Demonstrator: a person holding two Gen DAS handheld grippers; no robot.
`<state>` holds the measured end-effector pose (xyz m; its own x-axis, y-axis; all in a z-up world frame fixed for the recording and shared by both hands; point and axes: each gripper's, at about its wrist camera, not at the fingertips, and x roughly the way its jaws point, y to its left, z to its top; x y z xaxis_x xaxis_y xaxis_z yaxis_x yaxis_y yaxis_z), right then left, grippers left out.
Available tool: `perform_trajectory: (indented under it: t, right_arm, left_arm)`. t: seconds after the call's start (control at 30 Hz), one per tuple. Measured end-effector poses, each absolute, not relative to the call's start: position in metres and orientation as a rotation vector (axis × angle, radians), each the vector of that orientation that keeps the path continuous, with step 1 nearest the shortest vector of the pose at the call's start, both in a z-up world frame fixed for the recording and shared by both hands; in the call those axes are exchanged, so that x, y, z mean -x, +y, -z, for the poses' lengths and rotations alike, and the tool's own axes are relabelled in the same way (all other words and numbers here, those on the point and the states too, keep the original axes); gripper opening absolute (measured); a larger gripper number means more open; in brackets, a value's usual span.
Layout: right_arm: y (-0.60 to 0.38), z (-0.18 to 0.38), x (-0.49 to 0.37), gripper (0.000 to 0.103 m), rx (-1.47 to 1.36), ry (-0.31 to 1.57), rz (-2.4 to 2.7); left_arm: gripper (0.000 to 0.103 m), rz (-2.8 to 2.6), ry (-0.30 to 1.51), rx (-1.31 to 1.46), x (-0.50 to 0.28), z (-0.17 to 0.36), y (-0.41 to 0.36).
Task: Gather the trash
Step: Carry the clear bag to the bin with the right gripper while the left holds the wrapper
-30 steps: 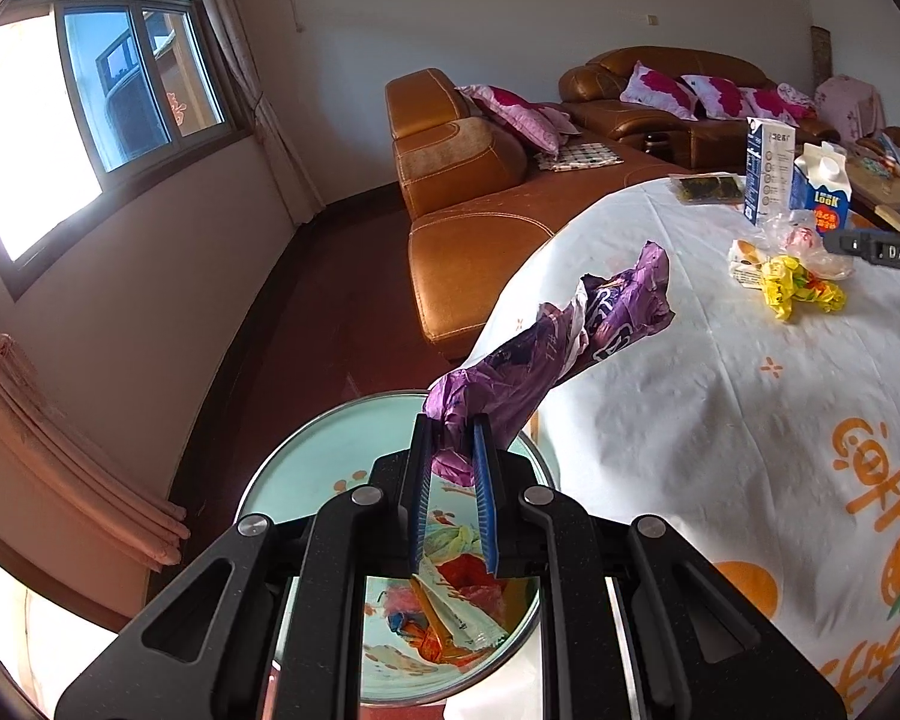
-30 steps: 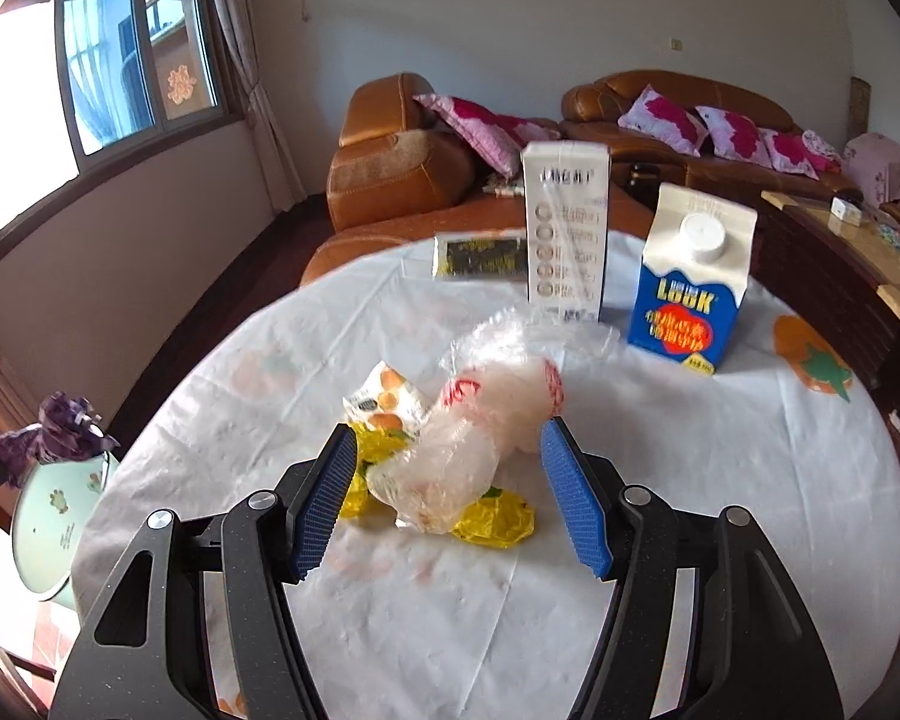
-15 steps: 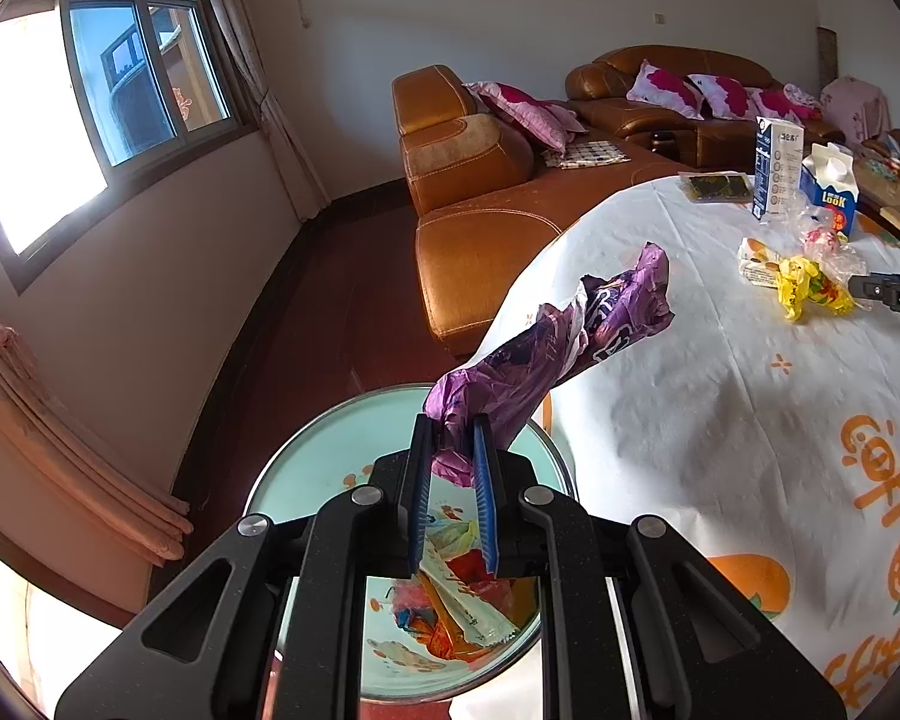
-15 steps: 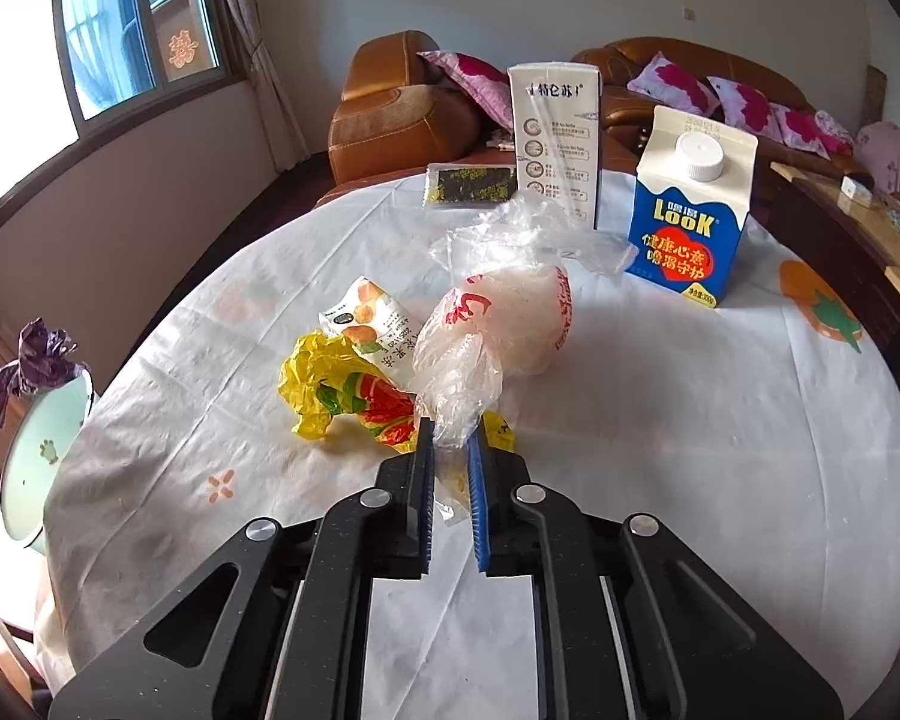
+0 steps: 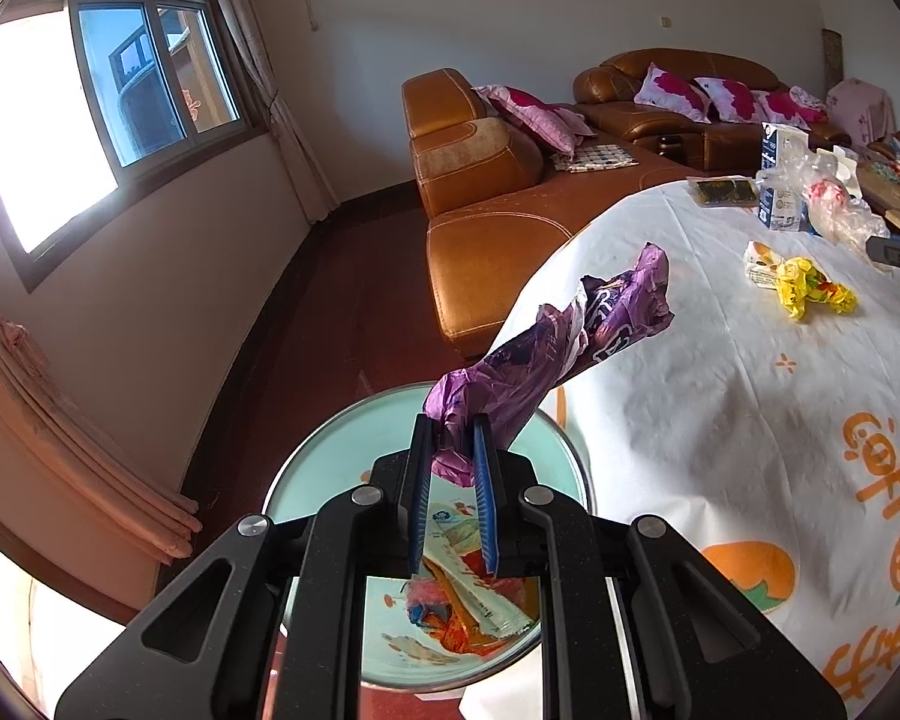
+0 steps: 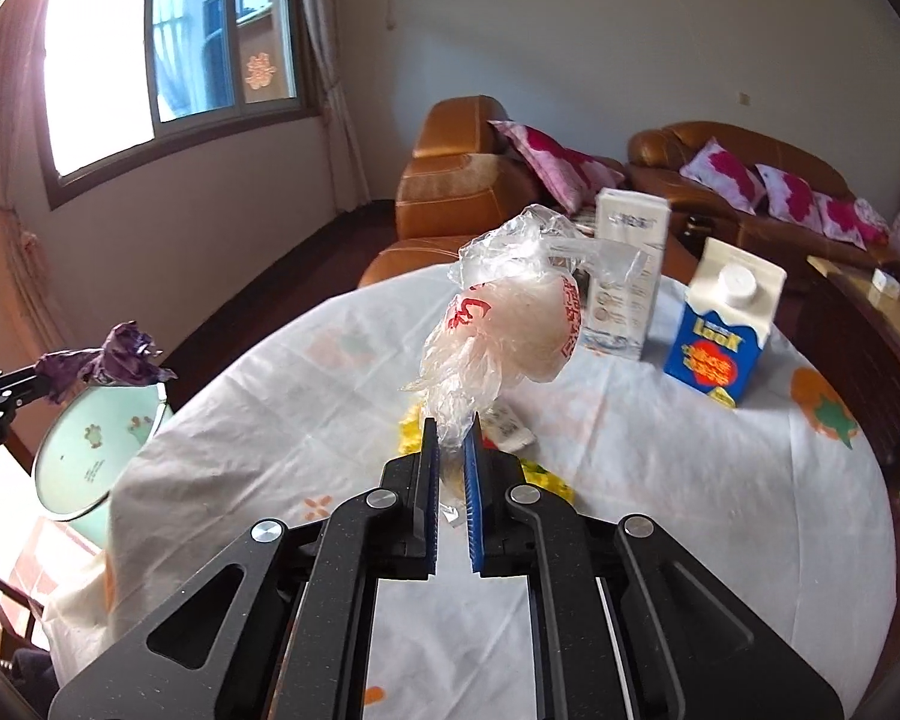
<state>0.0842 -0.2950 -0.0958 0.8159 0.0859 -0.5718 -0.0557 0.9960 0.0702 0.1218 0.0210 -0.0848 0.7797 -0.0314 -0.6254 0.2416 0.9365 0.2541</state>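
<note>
Purple wrapper point(image 5: 576, 354) in clenched left tongs point(image 5: 453, 450) over bin rim point(image 5: 306, 456); clear bag point(image 6: 510, 330) in clenched right tongs point(image 6: 450, 438)

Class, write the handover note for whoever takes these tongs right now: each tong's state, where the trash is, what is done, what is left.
Left tongs: shut on the purple wrapper, held over the green bin beside the table.
Right tongs: shut on the clear plastic bag, lifted above the tablecloth.
Done: some wrappers already lie in the bin.
Left: drop the purple wrapper, carry the bag to the bin, then fetch the yellow wrapper and the small packet beside it. The blue carton and white carton stand upright; whether they are trash is unclear.
</note>
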Motion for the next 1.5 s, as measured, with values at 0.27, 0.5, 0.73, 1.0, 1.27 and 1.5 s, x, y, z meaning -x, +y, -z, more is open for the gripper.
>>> perform_trajectory:
  t: [0.27, 0.5, 0.73, 1.0, 1.27, 1.5]
  right_arm:
    - [-0.25, 0.092, -0.094, 0.008, 0.006, 0.608, -0.207]
    - [-0.213, 0.096, -0.104, 0.008, 0.06, 0.616, -0.289]
    - [-0.178, 0.099, -0.109, 0.008, 0.108, 0.619, -0.374]
    - [-0.151, 0.1, -0.113, 0.008, 0.158, 0.61, -0.454]
    - [-0.128, 0.101, -0.119, 0.008, 0.202, 0.601, -0.513]
    - [-0.11, 0.104, -0.124, 0.008, 0.247, 0.601, -0.552]
  left_arm:
    - [0.013, 0.086, 0.687, -0.332, -0.117, 0.089, 0.049]
    - [0.013, 0.025, 0.723, -0.33, -0.116, 0.098, 0.077]
    - [0.013, -0.017, 0.733, -0.329, -0.113, 0.101, 0.094]
    - [0.013, -0.055, 0.75, -0.325, -0.112, 0.104, 0.108]
    - [0.013, -0.092, 0.76, -0.332, -0.115, 0.108, 0.116]
    - [0.013, -0.124, 0.759, -0.346, -0.117, 0.108, 0.123]
